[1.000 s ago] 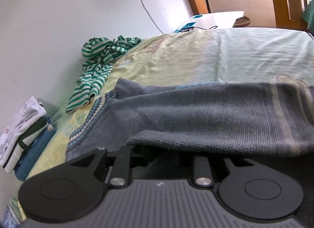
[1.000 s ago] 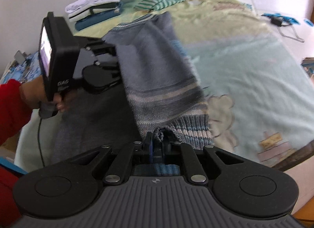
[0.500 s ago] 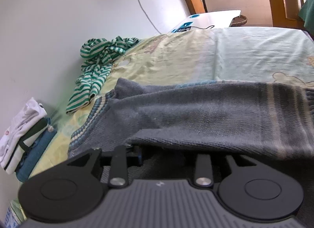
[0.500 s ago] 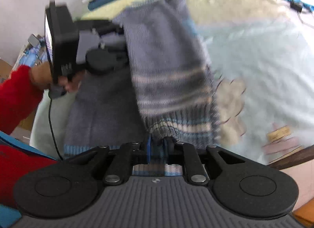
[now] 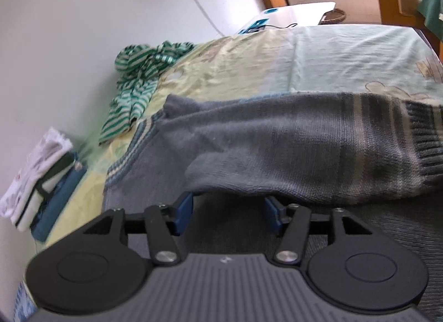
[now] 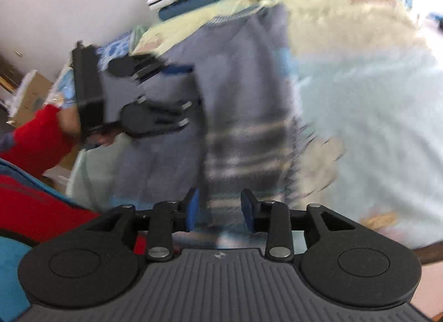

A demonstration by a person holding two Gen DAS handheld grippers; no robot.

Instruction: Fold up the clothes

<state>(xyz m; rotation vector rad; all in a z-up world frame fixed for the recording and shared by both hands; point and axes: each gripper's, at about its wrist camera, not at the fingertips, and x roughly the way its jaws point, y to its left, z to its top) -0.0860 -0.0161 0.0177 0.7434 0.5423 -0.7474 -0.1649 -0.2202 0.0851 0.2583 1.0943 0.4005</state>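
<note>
A grey knit sweater (image 5: 290,150) with pale stripes near its hem lies on the bed, one side folded over its body. My left gripper (image 5: 228,207) sits at the fold's near edge. Its jaws are opening, and the blue pads (image 5: 184,211) stand wide apart without pressing the knit that drapes over their tips. In the blurred right wrist view, the sweater (image 6: 243,100) runs away from my right gripper (image 6: 220,208). Its jaws are opening too, with the striped hem lying loose between them. The left gripper (image 6: 191,89) shows there over the sweater's left half, held by a hand in a red sleeve (image 6: 36,136).
A green-striped garment (image 5: 138,92) lies crumpled by the wall. A stack of folded clothes (image 5: 41,172) sits at the bed's corner. The pale yellow and green sheet (image 5: 346,53) stretches beyond the sweater. A white table (image 5: 299,12) stands past the bed, and a cardboard box (image 6: 30,95) beside it.
Both grippers went from shut on the sweater's folded edge to open, letting the knit go. The right gripper drew back towards the hem end, and its view blurred.
</note>
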